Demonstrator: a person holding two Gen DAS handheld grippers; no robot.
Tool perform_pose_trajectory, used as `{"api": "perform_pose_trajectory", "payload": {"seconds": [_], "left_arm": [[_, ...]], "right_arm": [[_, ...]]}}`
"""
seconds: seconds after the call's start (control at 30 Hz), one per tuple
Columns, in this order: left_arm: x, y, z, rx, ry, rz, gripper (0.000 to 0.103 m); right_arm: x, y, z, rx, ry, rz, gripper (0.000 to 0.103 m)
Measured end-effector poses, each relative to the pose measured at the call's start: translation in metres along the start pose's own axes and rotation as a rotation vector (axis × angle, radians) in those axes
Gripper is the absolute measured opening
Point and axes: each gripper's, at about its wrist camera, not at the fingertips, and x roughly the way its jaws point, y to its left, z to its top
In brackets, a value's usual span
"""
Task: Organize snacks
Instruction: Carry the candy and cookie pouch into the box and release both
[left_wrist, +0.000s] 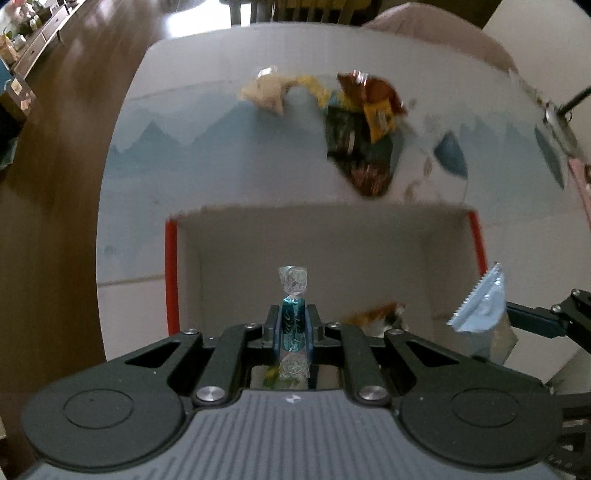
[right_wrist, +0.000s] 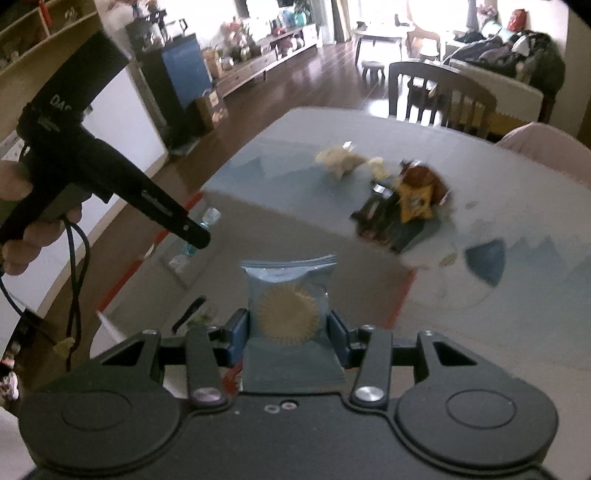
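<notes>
Left wrist: left gripper (left_wrist: 291, 325) pinches candy (left_wrist: 293, 321) over box (left_wrist: 171, 280); right gripper (right_wrist: 290, 328) clamps blue packet (right_wrist: 290, 295).

The left gripper (left_wrist: 291, 325), fingers pinched tight, points steeply down; the right gripper (right_wrist: 290, 328) angles downward, fingers half-spread, gripping.

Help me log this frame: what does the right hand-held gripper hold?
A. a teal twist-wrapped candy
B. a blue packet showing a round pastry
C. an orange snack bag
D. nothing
B: the right hand-held gripper clamps a blue packet with a round golden pastry showing through.
</notes>
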Motion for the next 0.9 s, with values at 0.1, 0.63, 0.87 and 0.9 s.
{"api": "perform_pose_trajectory", "payload": {"seconds": [0.1,0.63,0.87,0.9], "left_arm": [[0.01,0.0,-0.014,0.007,0.024,0.007,0.012],[0.063,-0.002,-0.061,0.021,0.114,0.039,0.012],[0.07,-0.002,-0.069,0.017,0.117,0.033,0.012],[0.069,-0.002,-0.069,0.014,0.111,0.032,0.012]], "right_arm": [[0.013,0.012,-0.009,-0.003,0.028,-0.002,0.046],[0.058,0.043,-0.04,-0.015,0.135,-0.043,0.045],[0.069,0.043,-0.045,-0.013,0.156,-0.073,0.045],[0.069,0.042,-0.046,-0.008,0.156,-0.073,0.045]]}}
